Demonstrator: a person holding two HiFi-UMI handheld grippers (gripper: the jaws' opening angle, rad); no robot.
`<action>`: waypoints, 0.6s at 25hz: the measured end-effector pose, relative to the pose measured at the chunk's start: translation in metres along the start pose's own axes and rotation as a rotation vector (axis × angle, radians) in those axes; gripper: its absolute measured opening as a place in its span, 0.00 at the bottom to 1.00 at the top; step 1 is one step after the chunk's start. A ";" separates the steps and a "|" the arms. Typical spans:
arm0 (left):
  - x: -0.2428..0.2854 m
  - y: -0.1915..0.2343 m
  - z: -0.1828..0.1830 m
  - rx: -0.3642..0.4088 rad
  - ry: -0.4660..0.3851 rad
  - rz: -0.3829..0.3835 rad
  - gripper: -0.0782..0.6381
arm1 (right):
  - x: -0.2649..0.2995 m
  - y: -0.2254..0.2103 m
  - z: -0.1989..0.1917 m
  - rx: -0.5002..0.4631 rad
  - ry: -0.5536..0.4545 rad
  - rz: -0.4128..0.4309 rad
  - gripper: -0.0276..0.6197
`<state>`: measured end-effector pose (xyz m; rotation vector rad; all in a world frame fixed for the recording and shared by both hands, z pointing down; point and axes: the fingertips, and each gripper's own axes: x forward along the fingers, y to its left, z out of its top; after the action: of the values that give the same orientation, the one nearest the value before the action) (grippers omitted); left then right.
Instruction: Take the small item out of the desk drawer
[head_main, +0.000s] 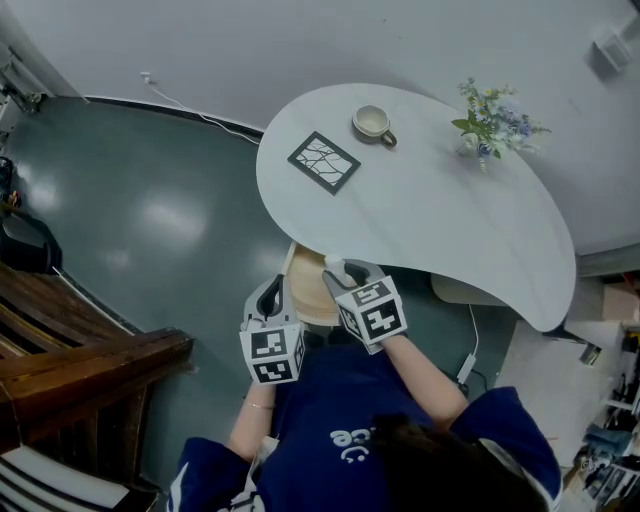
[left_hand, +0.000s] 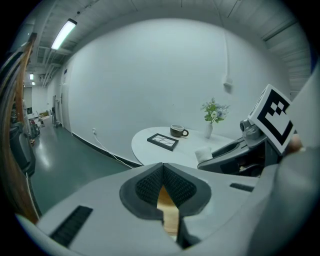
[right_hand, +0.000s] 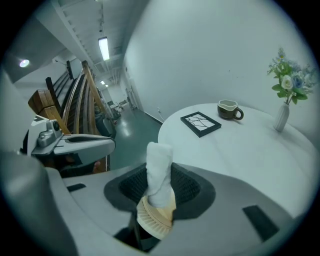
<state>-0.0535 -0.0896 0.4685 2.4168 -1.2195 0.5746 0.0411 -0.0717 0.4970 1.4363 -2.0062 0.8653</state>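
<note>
Right claw (right_hand: 159, 181) clamps white roll (right_hand: 159, 159) beside table (head_main: 450, 220) edge, open floor (head_main: 150, 200) leftward.

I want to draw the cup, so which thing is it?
Look at the big white table. Near its far edge, the cup sits between the flat black picture frame and the flower vase. It is the only round thing with a handle.
</note>
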 end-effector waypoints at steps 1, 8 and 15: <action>0.000 -0.002 0.004 0.008 -0.008 -0.009 0.11 | -0.003 -0.002 0.002 0.010 -0.015 -0.007 0.27; 0.001 -0.013 0.026 -0.010 -0.054 -0.059 0.11 | -0.035 -0.018 0.015 0.052 -0.116 -0.072 0.27; -0.001 -0.020 0.040 0.038 -0.083 -0.078 0.11 | -0.066 -0.034 0.041 0.084 -0.247 -0.143 0.27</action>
<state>-0.0298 -0.0975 0.4313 2.5303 -1.1506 0.4823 0.0913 -0.0694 0.4291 1.7858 -2.0304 0.7488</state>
